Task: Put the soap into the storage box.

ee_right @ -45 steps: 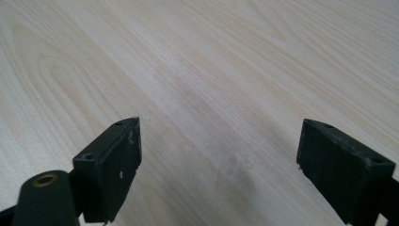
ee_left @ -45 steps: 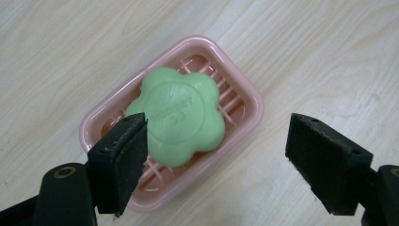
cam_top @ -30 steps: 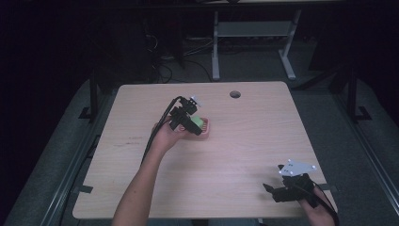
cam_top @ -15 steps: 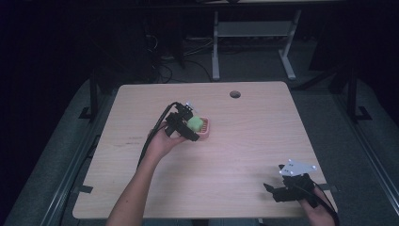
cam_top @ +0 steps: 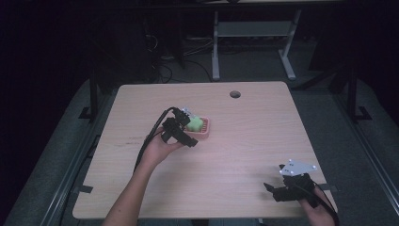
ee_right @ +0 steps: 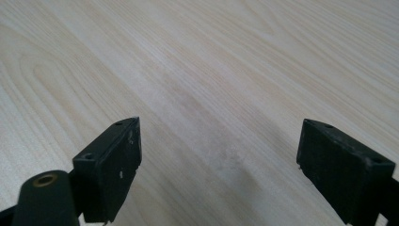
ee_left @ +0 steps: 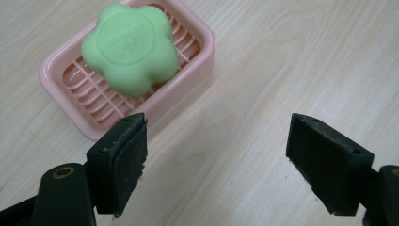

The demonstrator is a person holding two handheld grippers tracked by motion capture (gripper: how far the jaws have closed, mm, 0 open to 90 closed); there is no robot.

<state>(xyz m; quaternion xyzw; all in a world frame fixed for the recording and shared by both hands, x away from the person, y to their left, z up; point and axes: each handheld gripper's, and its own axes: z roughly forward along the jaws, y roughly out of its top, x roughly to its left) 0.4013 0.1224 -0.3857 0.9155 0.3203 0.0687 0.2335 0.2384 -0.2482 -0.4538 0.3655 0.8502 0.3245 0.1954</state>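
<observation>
Seemingly free: soap [ee_left: 130, 52] in dish [ee_left: 197, 61], left hand-held gripper [ee_left: 216, 160] agape.

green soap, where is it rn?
The green soap sits in the pink soap dish left of the table's centre in the high view, just ahead of the open left gripper.

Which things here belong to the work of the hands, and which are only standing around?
Likely in the job:
- green flower-shaped soap
- pink soap dish, holding the soap
- left tool, open, close beside the dish

Just around:
- right tool, open, over bare wood at the near right corner
- table, with its cable hole
- desk frame behind
</observation>
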